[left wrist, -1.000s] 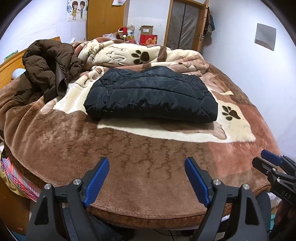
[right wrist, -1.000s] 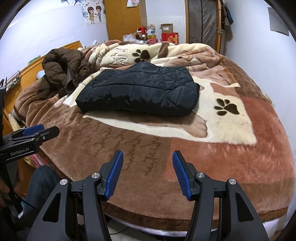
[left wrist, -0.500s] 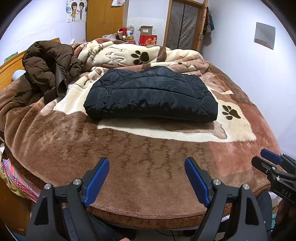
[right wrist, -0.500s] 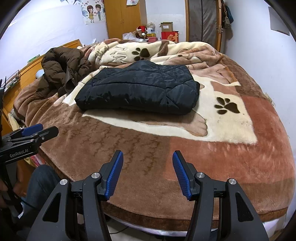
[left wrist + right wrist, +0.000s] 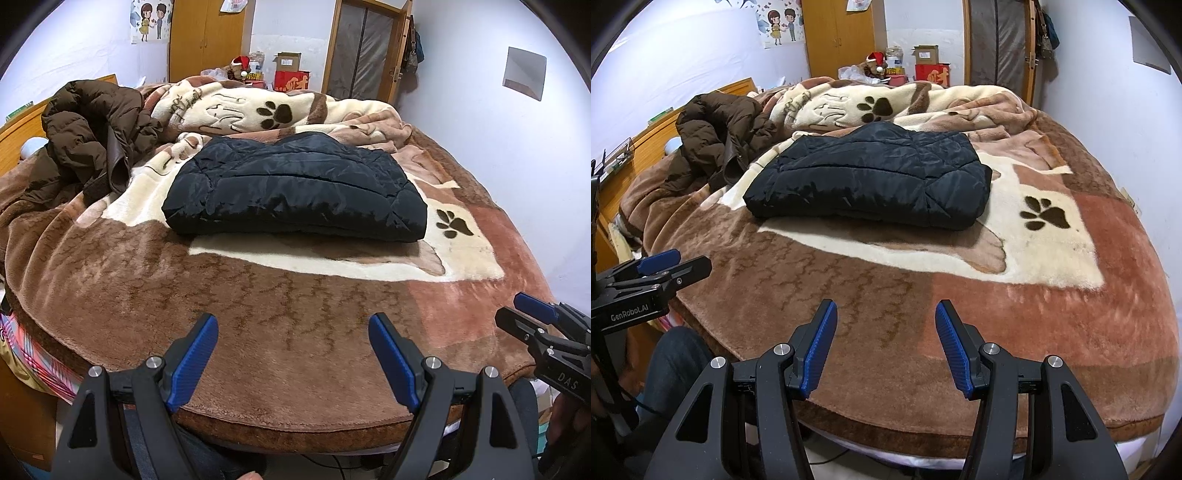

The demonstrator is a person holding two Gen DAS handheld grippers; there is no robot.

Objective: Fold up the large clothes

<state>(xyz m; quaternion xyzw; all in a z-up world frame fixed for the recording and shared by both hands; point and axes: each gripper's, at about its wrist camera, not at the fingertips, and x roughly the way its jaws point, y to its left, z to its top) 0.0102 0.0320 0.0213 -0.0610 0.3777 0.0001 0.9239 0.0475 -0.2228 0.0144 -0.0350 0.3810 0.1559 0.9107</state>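
A black quilted jacket (image 5: pixel 295 192) lies folded into a flat rectangle in the middle of the bed; it also shows in the right wrist view (image 5: pixel 871 181). My left gripper (image 5: pixel 291 334) is open and empty above the bed's near edge, well short of the jacket. My right gripper (image 5: pixel 886 321) is open and empty, also at the near edge. Each gripper shows at the side of the other's view: the right gripper (image 5: pixel 532 314), the left gripper (image 5: pixel 679 260).
A crumpled brown puffer jacket (image 5: pixel 88 136) lies heaped at the back left of the bed. The brown paw-print blanket (image 5: pixel 295 295) covers the bed and bunches up at the back. Wardrobe, boxes and a door stand behind. A wall runs along the right.
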